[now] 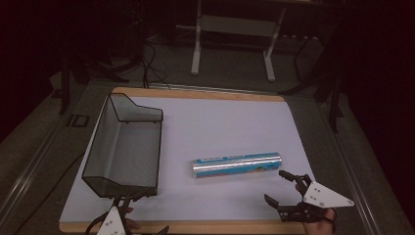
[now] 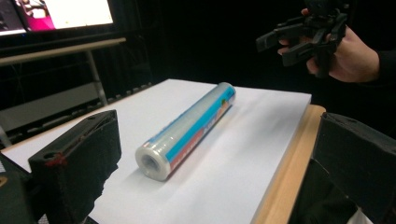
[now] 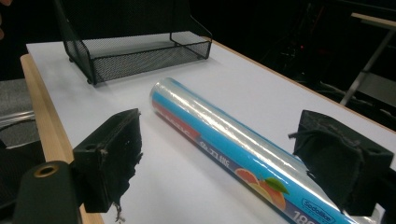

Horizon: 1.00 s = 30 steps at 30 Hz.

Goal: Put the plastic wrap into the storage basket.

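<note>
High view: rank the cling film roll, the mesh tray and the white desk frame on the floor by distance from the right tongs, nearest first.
From the right tongs, open at the table's near right edge:
1. Cling film roll, lying just up and left of them, mid-table.
2. Mesh tray, on the table's left side.
3. White desk frame, on the floor beyond the table's far edge.

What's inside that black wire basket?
The black mesh basket looks empty; its mesh floor shows bare in the high view and the right gripper view. The near corners sit behind its walls, so those stay hidden.
</note>
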### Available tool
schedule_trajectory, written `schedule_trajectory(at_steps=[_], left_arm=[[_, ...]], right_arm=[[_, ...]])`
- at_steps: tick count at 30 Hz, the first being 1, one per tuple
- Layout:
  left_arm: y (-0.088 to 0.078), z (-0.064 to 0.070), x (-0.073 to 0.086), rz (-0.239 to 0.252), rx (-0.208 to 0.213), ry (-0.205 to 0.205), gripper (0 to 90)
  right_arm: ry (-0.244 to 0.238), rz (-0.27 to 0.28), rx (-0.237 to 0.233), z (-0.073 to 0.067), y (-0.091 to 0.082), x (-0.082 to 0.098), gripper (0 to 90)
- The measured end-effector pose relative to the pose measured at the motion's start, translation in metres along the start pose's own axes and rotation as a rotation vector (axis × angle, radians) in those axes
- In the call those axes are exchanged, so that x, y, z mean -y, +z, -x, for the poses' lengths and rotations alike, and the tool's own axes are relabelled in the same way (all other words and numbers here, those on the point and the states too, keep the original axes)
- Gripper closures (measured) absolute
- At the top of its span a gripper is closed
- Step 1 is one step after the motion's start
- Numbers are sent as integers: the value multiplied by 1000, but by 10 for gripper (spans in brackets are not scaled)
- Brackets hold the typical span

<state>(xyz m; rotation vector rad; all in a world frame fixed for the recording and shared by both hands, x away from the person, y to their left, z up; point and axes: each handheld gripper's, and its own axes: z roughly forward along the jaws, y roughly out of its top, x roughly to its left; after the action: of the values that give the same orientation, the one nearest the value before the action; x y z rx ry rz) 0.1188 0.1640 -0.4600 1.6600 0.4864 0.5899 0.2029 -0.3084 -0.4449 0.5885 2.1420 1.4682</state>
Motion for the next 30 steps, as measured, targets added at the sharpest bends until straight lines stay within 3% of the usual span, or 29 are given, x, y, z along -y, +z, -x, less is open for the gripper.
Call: schedule_trajectory(at_steps=[4, 8, 13, 14, 22, 24, 28, 30], left_arm=[[-1, -1, 0, 12, -6, -12, 18], [-1, 0, -1, 21, 3, -12, 18], [1, 2, 0, 12, 13, -7, 18], [1, 2, 0, 14, 13, -5, 18], [2, 3, 0, 13, 6, -4, 18], [2, 4, 0, 13, 8, -4, 18], [4, 5, 1, 4, 16, -2, 18], [5, 5, 1, 1, 20, -2, 18]], right_arm=[[30, 7, -13, 1, -5, -4, 162], [31, -10, -10, -1, -6, -7, 141], [6, -12, -41, -8, -6, -13, 136], [-17, -24, -46, -11, -5, -17, 131], [-29, -28, -78, -11, 3, -31, 128], [-44, -44, -74, -10, 7, -35, 117], [-26, -41, -89, -6, 11, -42, 100], [-36, -41, -69, -6, 11, -43, 100]])
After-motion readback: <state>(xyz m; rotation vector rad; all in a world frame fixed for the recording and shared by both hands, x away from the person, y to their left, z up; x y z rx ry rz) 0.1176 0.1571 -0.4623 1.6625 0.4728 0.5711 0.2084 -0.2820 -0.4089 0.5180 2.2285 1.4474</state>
